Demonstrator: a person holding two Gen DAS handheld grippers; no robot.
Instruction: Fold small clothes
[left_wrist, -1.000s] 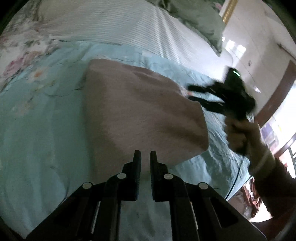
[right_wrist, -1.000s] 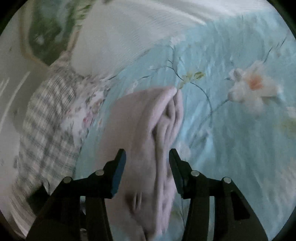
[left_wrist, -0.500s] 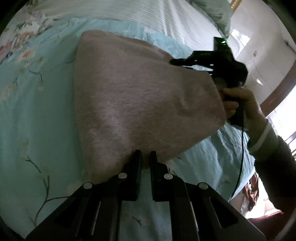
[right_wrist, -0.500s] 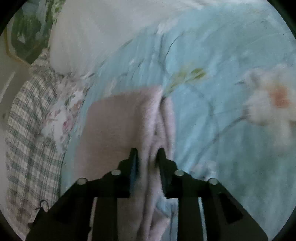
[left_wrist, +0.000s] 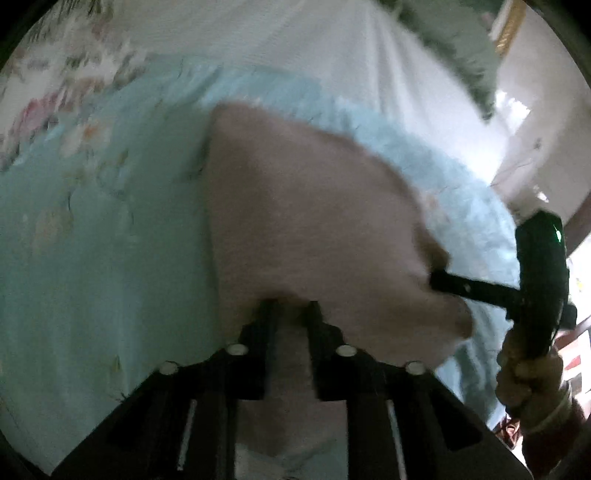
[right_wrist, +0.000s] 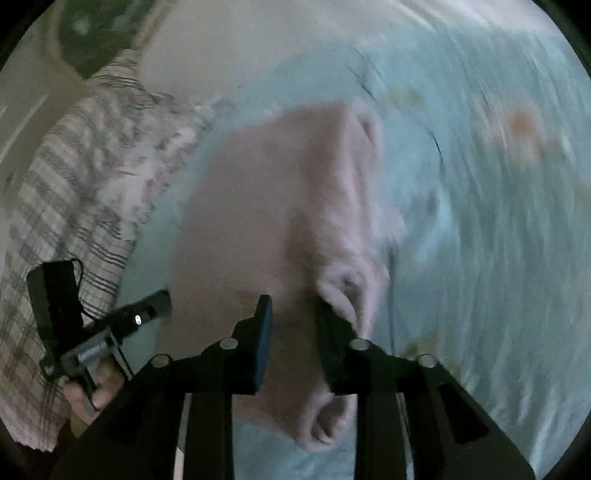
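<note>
The left gripper (left_wrist: 290, 304) has its two fingers spread a little, and the near edge of the pink garment (left_wrist: 314, 221) lies between them; the tips are sunk in the cloth, but I cannot tell if they pinch it. The right gripper (right_wrist: 293, 308) is also spread, wider than the cloth fold in the gap, and its right finger touches a rolled edge of the same garment (right_wrist: 295, 206).

There is one garment, pink and soft, folded in several layers. It lies on the light blue floral sheet (left_wrist: 92, 240) of the bed, in the middle between the two grippers. The pictures are blurred.

There are two grippers, each in one hand (left_wrist: 532, 380). To the far side I count one white striped pillow (left_wrist: 295, 37), and at the left of the right wrist view one checked cloth (right_wrist: 55, 192).
</note>
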